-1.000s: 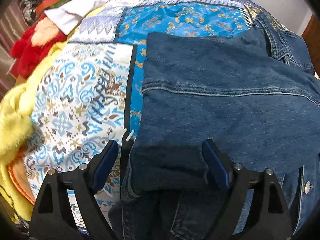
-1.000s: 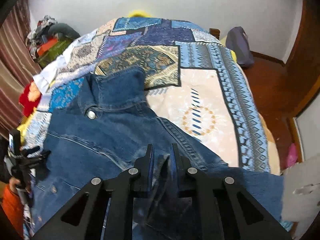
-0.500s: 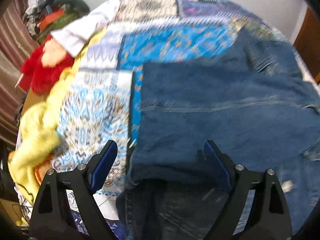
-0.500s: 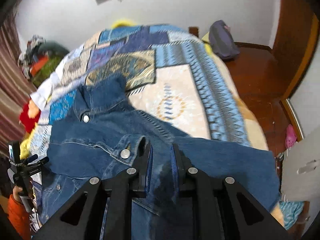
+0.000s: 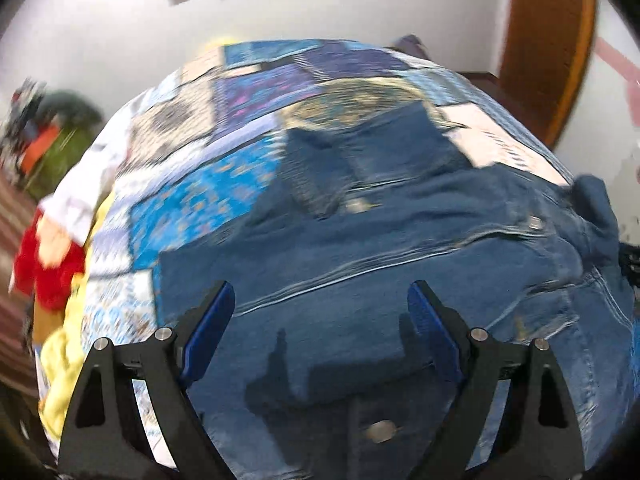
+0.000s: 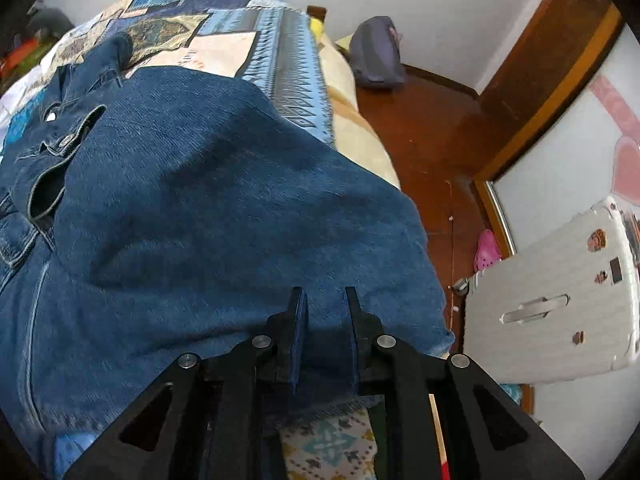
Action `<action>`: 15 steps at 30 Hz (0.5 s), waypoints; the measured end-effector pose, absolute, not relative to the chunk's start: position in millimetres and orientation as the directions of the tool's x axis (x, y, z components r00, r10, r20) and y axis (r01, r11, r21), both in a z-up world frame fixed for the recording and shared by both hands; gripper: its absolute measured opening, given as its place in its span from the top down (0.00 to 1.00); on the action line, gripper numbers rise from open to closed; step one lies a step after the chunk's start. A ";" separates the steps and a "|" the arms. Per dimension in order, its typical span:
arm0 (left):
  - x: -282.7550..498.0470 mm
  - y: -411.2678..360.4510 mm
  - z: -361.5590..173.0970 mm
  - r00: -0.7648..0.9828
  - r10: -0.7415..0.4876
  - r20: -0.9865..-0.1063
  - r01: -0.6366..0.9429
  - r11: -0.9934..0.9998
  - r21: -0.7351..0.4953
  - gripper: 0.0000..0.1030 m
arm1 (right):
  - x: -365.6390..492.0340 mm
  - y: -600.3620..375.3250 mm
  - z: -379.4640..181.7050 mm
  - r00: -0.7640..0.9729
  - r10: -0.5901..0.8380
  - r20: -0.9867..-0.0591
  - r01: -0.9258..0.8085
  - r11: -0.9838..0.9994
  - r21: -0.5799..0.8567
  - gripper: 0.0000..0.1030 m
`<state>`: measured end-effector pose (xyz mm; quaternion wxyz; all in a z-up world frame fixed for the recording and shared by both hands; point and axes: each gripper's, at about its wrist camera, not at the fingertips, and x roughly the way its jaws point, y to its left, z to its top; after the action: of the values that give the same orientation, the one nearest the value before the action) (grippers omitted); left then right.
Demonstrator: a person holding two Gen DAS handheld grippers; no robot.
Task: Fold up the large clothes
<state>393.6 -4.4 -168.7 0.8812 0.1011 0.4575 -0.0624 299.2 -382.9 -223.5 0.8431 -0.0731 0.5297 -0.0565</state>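
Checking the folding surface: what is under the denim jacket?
The denim jacket lies on a patchwork quilt covering the bed; the quilt shows around its edges. Whatever sits beneath the jacket's middle is hidden.

Soft, even daylight fills the room. The left wrist view is smeared by motion blur, and the quilt pattern is unclear. The right wrist view is sharper. Both bend strongly and darken at the corners.
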 end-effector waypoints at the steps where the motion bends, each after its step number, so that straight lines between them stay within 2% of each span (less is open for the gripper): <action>1: 394.6 -14.9 -168.4 0.573 -0.025 -0.819 0.225 0.966 0.128 0.14 | 296.8 -386.5 -223.4 0.433 -0.162 -0.887 0.022 0.985 -0.170 0.86; 10: 413.5 -107.7 -196.7 0.501 -0.102 -0.859 0.395 0.911 0.122 0.14 | 287.1 -419.3 -227.4 0.411 -0.095 -0.907 0.057 0.995 -0.079 0.84; 11: 414.8 -116.3 -203.4 0.483 -0.104 -0.869 0.411 0.904 0.121 0.14 | 285.3 -424.1 -228.9 0.411 -0.088 -0.907 0.064 0.996 -0.068 0.74; 12: 415.1 -122.2 -208.3 0.472 -0.102 -0.876 0.420 0.899 0.122 0.14 | 282.4 -429.7 -229.6 0.407 -0.111 -0.907 0.084 0.993 -0.084 0.48; 14: 414.5 -134.5 -218.2 0.474 -0.073 -0.878 0.426 0.891 0.156 0.14 | 274.9 -441.7 -229.9 0.413 -0.192 -0.890 0.132 0.980 -0.150 0.15; 15: 413.5 -138.2 -220.4 0.488 -0.059 -0.871 0.426 0.887 0.179 0.14 | 270.0 -448.9 -229.5 0.420 -0.172 -0.891 0.134 0.983 -0.126 0.15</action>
<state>413.5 -138.2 -220.4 0.8415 0.1893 0.4852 -0.1439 270.0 -448.9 -229.5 0.8425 -0.0180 0.5307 -0.0906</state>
